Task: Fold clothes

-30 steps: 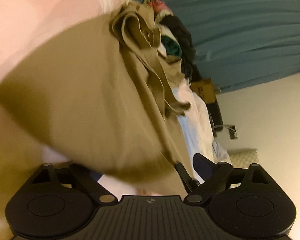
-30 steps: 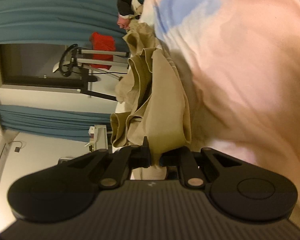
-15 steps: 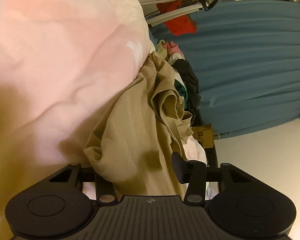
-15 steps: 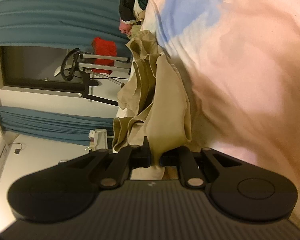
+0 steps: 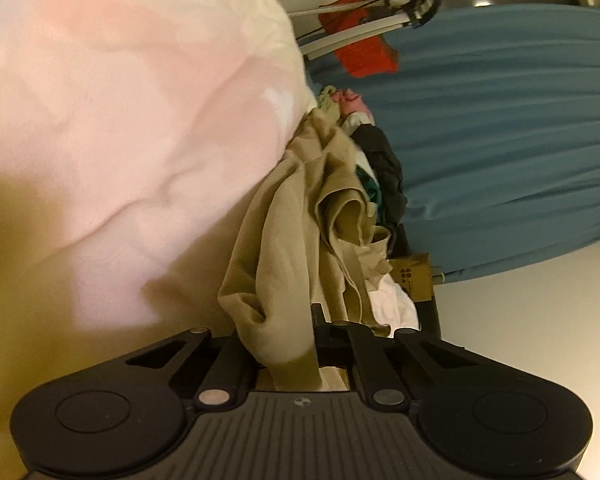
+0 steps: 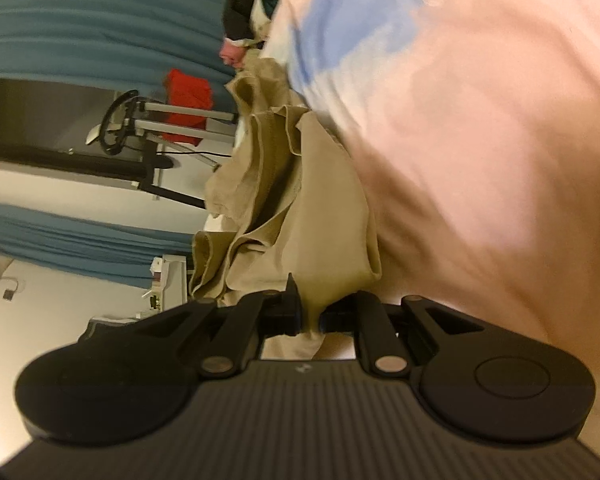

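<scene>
Two claws, left claw [image 5: 278, 344], right claw [image 6: 310, 314], apparently pinching khaki garment [image 5: 284, 248].

In the left wrist view the garment [image 5: 284, 264] lies between the fingers of the left gripper [image 5: 278, 336] and runs forward from it, with the bedding [image 5: 120, 120] to its left and a heap of clothes [image 5: 380, 168] ahead to the right. A cardboard box [image 5: 414, 276] sits right of the garment, before the curtain [image 5: 500, 140]. In the right wrist view the same garment [image 6: 300, 200] lies between the fingers of the right gripper [image 6: 310, 314], bedding [image 6: 480, 140] to the right, a stand [image 6: 160, 140] to the left.
</scene>
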`<state>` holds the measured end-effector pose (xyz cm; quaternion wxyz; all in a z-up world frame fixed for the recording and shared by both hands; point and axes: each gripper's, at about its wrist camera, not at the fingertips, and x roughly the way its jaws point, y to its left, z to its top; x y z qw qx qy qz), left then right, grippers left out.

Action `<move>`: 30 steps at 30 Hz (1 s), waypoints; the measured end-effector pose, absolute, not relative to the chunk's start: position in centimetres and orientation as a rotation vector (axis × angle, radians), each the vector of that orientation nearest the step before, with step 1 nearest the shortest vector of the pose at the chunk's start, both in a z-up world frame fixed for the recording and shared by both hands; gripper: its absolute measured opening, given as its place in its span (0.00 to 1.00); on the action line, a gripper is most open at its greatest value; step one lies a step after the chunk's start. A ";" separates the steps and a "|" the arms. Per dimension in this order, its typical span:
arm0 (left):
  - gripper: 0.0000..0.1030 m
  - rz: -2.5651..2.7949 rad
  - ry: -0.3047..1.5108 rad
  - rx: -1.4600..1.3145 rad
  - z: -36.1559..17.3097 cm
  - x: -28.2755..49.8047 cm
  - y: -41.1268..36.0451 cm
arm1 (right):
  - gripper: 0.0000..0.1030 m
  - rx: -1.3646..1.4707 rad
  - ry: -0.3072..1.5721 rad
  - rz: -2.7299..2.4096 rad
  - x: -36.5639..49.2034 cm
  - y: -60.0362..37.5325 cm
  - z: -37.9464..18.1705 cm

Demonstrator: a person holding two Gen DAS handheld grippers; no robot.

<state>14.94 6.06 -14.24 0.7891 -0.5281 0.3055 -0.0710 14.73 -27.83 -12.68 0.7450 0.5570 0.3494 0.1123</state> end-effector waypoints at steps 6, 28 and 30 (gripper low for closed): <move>0.05 -0.204 0.661 -1.065 -10.0 12.2 6.5 | 0.11 1.155 0.678 0.261 11.4 -27.7 -8.4; 0.05 -0.258 0.758 -0.933 -0.1 -3.7 6.9 | 0.11 1.134 0.625 0.249 -4.3 -28.9 -1.7; 0.06 -0.241 0.768 -0.935 -0.1 -3.3 7.1 | 0.11 1.131 0.632 0.244 -3.4 -28.7 -1.6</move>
